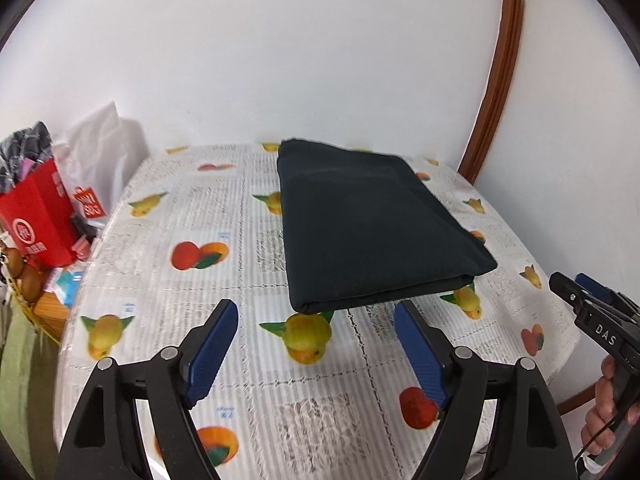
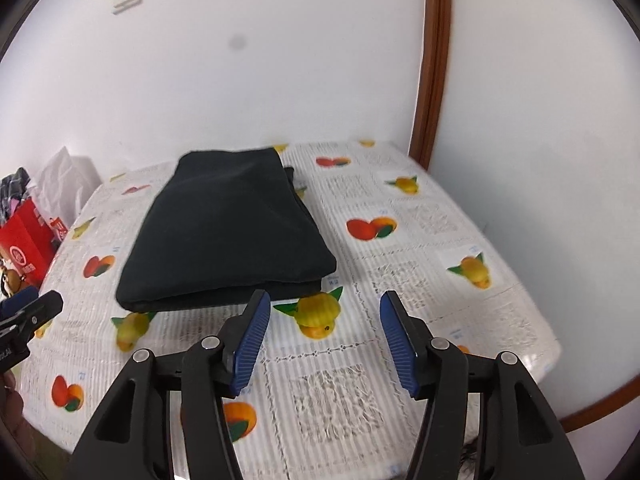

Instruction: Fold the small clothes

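A dark folded garment lies flat on the fruit-print tablecloth, folded into a neat rectangle; it also shows in the right wrist view. My left gripper is open and empty, held just short of the garment's near edge. My right gripper is open and empty, near the garment's near right corner. The right gripper also shows at the right edge of the left wrist view. The left gripper's tip shows at the left edge of the right wrist view.
A red paper bag and a white plastic bag stand left of the table. A basket with brown fruit sits below them. A white wall and a brown wooden frame are behind the table.
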`<state>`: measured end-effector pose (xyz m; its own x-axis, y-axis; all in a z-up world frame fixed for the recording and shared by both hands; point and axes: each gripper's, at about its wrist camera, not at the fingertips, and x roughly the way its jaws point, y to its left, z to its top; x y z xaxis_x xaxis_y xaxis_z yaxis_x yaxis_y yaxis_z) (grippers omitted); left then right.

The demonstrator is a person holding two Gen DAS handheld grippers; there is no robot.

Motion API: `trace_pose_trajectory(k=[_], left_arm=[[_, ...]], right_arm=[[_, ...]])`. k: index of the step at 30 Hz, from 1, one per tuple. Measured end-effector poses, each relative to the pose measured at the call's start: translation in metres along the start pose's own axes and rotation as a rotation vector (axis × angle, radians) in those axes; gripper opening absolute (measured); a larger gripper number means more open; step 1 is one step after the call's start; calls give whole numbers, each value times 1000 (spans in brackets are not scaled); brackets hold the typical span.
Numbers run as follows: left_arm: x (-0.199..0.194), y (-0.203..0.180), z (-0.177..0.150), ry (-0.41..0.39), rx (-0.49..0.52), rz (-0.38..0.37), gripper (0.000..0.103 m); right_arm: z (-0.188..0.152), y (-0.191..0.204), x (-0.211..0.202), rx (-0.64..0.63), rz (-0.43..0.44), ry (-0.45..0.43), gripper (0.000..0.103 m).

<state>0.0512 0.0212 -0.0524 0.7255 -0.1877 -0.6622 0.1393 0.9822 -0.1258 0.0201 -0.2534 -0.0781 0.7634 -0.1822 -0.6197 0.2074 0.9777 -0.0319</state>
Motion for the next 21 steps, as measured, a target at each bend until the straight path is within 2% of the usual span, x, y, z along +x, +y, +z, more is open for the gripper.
trace_pose_trajectory(k=[1,2,4,6,13,21], left_arm=[[-7,-1,-1,-8,5,3,85],[-14,-3,-2,-16,11,6,86],[-29,-6,-5,-39,18,12,88],[-45,-9,-9,-63,19,26,92],[-80,-23,-20,-121,45,50,96],[-95,-36,-27,-141,74,58,96]], right_arm=[[-1,-1,-6,1,-6,-8,82],[-2,-2,-13,2,-11,-23,88],[-7,-3,-30,-2,-18,-67,94],[-11,-5,-40,-9,-24,-70,99],[-23,-16,-71,-7,-49,-66,103],[-30,-24,-91,0,-52,-84,103]])
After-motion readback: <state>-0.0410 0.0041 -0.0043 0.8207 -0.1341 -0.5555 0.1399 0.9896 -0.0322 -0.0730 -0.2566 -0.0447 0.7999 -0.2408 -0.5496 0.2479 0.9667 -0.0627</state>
